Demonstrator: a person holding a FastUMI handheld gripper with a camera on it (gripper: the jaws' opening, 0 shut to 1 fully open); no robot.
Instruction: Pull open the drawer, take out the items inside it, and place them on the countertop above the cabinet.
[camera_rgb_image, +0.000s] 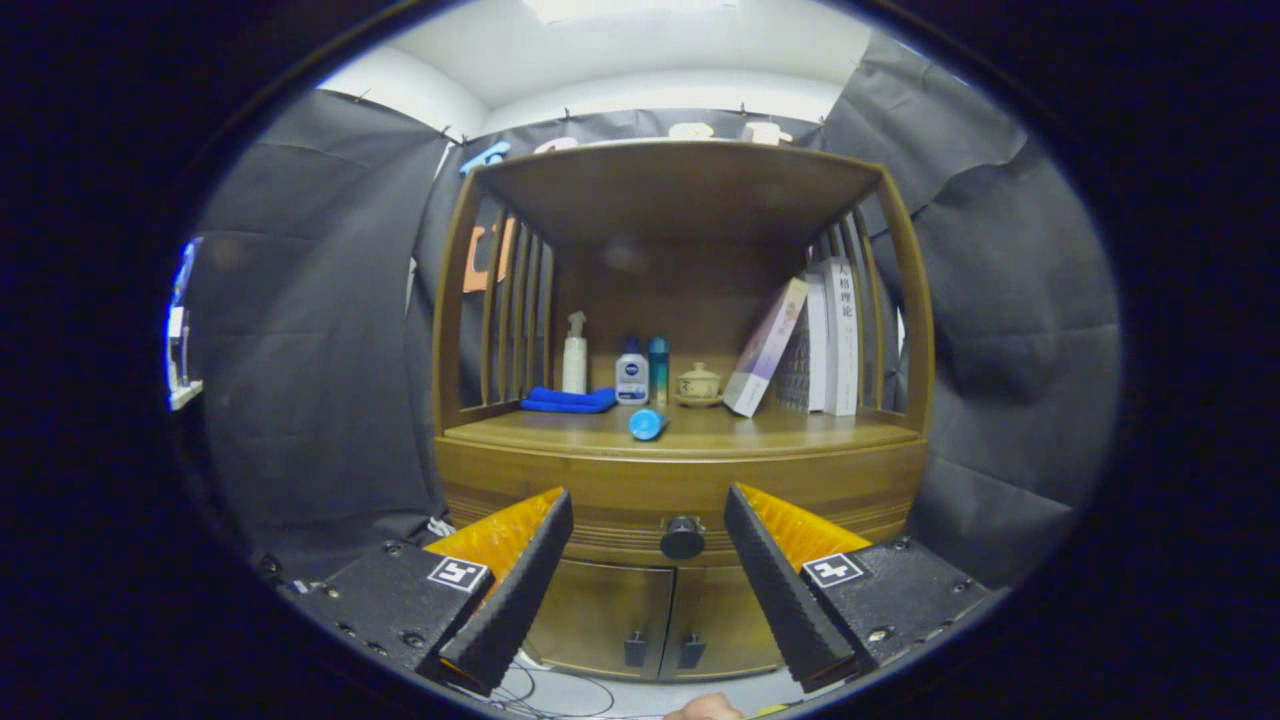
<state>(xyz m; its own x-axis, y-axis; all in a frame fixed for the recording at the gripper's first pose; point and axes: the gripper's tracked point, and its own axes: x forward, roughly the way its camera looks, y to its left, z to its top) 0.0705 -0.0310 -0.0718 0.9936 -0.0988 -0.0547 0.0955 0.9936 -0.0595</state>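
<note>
The gripper (648, 500) is held wide open in front of the cabinet (680, 470), its two fingers spread apart with nothing pinched between them. The drawer (600, 500) sits shut in the band of wood just under the countertop (800, 428), and its dark round knob (682, 538) is framed right between the fingers, a bit beyond the tips and not touched by either one. Below the drawer, two small doors (650, 615) with dark handles can be seen, also closed. Whatever is inside the drawer can't be made out, since the front is flush. Up on the countertop a bunch of stuff is already parked: a folded blue cloth (568, 400) at the left, a white pump bottle (574, 353) just behind it, then a white bottle with a blue cap (631, 372) and a slim teal bottle (658, 367) side by side. A little lidded pot (698, 385) is set next to those, and some books (815, 340) are leaned and stood against the right-hand slats. A blue tube (647, 424) is lying on its side nearer the front edge, probably a small bottle, though it's too tiny to be sure. Cables (560, 690) are strewn on the floor below the cabinet.
</note>
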